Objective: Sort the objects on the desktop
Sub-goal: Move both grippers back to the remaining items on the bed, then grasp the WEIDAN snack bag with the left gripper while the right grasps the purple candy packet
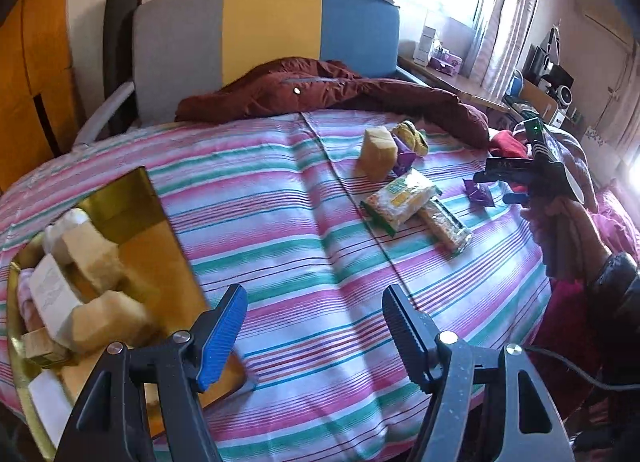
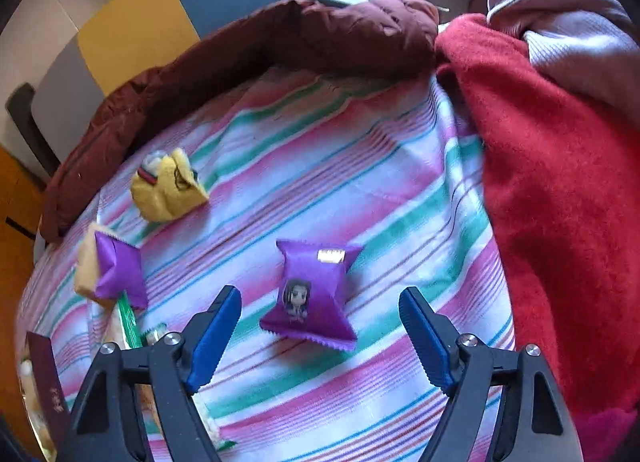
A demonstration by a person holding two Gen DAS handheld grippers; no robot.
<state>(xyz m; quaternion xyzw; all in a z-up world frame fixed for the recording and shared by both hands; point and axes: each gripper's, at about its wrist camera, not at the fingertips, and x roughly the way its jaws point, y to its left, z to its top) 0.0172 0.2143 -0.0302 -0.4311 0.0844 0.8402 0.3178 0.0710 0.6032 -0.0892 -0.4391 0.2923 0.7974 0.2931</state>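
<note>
Both pairs of jaws stand apart with nothing between their pads. Our right gripper (image 2: 320, 336) hangs just above a purple foil sachet printed with a small cartoon figure (image 2: 310, 294), which lies on the pink, green and white striped bedspread (image 2: 360, 189); the sachet sits ahead of the gap, untouched. To its left lie a second purple foil sachet (image 2: 120, 268) against a pale yellow sponge-like block (image 2: 86, 266), and farther off a yellow soft pouch (image 2: 168, 189). Our left gripper (image 1: 314, 328) hovers over bare bedspread beside a gold-lined open box (image 1: 124, 197), which holds more pale blocks (image 1: 94, 258) and a white carton (image 1: 52, 294). Across the bed we see a clear packet of pale crackers with a green label (image 1: 400, 201) and a slimmer clear packet (image 1: 448, 227) touching it. A dark red padded jacket (image 1: 320, 89) lies along the far edge.
</note>
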